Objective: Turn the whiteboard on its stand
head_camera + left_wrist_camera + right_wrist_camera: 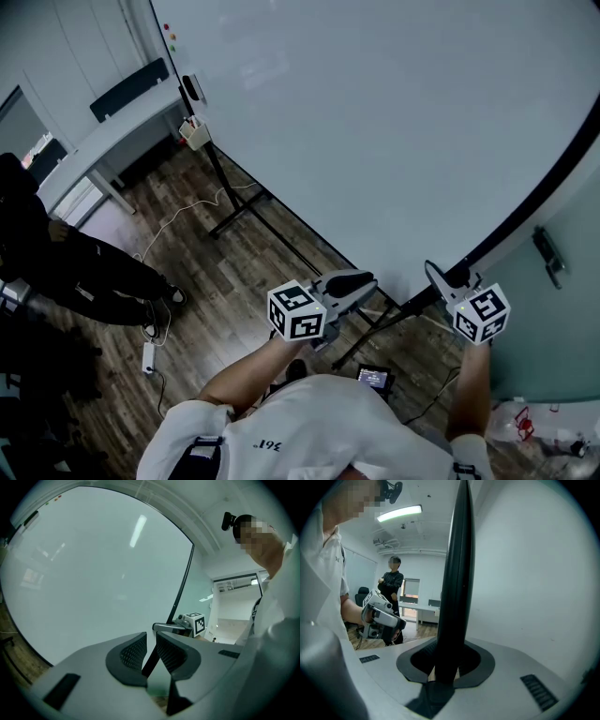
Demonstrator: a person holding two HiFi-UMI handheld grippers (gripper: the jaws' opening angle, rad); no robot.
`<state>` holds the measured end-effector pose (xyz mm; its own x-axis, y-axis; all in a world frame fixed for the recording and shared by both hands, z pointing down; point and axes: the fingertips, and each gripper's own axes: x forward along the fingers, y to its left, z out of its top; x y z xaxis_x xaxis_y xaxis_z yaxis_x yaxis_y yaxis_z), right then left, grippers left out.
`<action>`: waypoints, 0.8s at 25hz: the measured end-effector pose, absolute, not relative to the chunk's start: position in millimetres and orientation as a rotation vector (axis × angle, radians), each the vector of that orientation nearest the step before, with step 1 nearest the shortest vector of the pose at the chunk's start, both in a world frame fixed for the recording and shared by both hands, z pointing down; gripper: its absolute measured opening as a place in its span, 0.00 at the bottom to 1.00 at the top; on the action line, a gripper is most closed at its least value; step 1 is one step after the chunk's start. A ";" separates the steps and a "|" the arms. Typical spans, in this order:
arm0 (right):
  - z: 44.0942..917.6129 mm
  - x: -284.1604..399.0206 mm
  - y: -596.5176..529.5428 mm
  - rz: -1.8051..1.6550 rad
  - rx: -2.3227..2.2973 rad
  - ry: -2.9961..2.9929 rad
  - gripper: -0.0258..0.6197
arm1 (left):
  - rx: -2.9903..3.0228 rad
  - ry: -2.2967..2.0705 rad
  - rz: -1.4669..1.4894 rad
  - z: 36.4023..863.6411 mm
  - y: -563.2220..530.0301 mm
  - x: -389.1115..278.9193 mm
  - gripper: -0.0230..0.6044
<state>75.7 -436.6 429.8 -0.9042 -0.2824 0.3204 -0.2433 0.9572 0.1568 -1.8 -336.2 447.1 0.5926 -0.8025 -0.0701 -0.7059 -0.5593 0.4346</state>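
You are in a room with a brown wooden floor (pixel 234 272). In the head view a long white counter (pixel 103 141) sits at 10 o'clock. A person in dark clothes (pixel 56 253) is at 9 o'clock.

The big white whiteboard (pixel 394 131) fills that view from 12 to 3 o'clock. It has a thin black frame (pixel 454 573). It sits on a black metal stand (pixel 248 202), and the stand's legs rest on the floor.

Your right gripper (pixel 447 663) is at 4 o'clock in the head view, at the board's black edge. Its fingers (pixel 471 660) are closed on the frame. The frame runs straight up between them, toward 12 o'clock in the right gripper view.

Your left gripper (pixel 151 648) is at 5 o'clock in the head view, just beside the same edge and near the right one. Its fingers (pixel 131 653) stand a little apart. The black frame runs through the small gap between them. I cannot tell if they press on it.
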 end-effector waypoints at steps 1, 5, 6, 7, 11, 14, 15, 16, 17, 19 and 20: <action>429.9 75.2 -435.4 -0.160 0.383 -2.763 0.21 | 2.462 -1.217 -0.371 447.2 -335.5 -1.8 0.12; 429.5 75.3 -431.1 -0.158 0.387 -2.760 0.21 | 2.466 -1.215 -0.371 446.0 -332.5 -0.5 0.12; 429.6 76.1 -430.0 -0.157 0.389 -2.759 0.21 | 2.467 -1.214 -0.370 445.5 -331.7 0.1 0.12; 429.6 76.5 -428.8 -0.156 0.391 -2.758 0.21 | 2.468 -1.213 -0.371 445.2 -330.8 0.4 0.12; 430.0 76.5 -423.3 -0.152 0.394 -2.756 0.21 | 2.472 -1.211 -0.373 444.1 -327.5 0.4 0.12; 430.0 76.2 -418.6 -0.142 0.399 -2.752 0.21 | 2.475 -1.207 -0.372 442.9 -325.5 -0.1 0.12; 429.9 75.2 -417.1 -0.141 0.401 -2.751 0.21 | 2.477 -1.205 -0.371 442.6 -325.3 -1.2 0.12; 429.8 74.4 -415.4 -0.141 0.403 -2.750 0.21 | 2.478 -1.203 -0.372 442.2 -325.0 -2.2 0.12; 429.9 74.0 -413.4 -0.141 0.405 -2.749 0.20 | 2.480 -1.199 -0.374 441.6 -324.4 -2.6 0.12; 430.7 74.0 -409.3 -0.140 0.404 -2.747 0.20 | 2.480 -1.195 -0.383 440.8 -322.8 -1.9 0.12; 430.9 73.6 -408.1 -0.140 0.403 -2.746 0.20 | 2.481 -1.194 -0.387 440.4 -322.6 -1.6 0.12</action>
<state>73.6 -408.1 430.9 -0.8943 -0.2950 0.3366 -0.2592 0.9544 0.1478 -1.6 -322.6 440.4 0.6057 -0.7908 -0.0885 -0.6925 -0.5786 0.4308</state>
